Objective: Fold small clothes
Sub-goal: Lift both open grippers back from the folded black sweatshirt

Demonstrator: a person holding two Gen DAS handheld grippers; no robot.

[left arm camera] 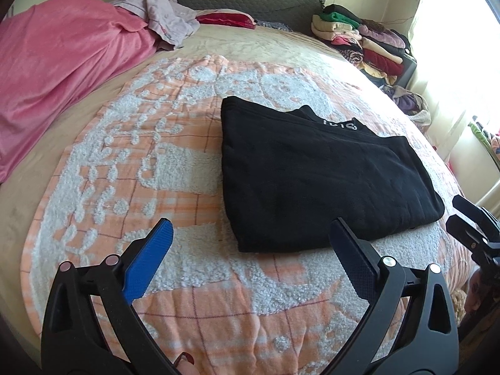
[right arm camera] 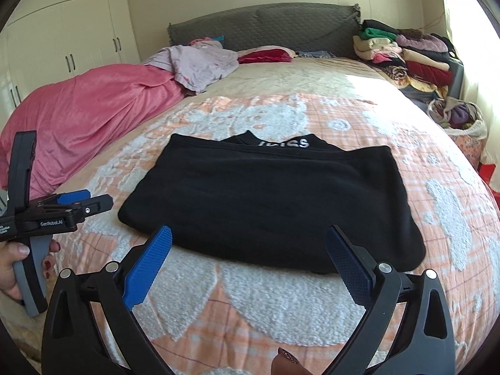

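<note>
A black folded garment [left arm camera: 312, 172] [right arm camera: 265, 197] with white lettering at its collar lies flat on the orange-and-white blanket [left arm camera: 150, 187] [right arm camera: 281, 300]. In the left wrist view my left gripper [left arm camera: 250, 223] is open, nothing between its blue pads, just short of the garment's near left corner. In the right wrist view my right gripper [right arm camera: 249, 229] is open too, holding nothing and a little back from the garment's near edge. The right wrist view also shows the left gripper [right arm camera: 78, 203] at the far left in a hand. The right gripper [left arm camera: 468, 218] shows at the right edge of the left wrist view.
A pink blanket [left arm camera: 62, 72] [right arm camera: 87, 118] is heaped along the bed's left side, with lilac clothing [right arm camera: 200, 62] on it. Folded clothes [left arm camera: 359, 37] [right arm camera: 406, 53] are stacked at the far right by the grey headboard [right arm camera: 265, 25]. A bag of clothes [right arm camera: 459, 115] sits beside the bed.
</note>
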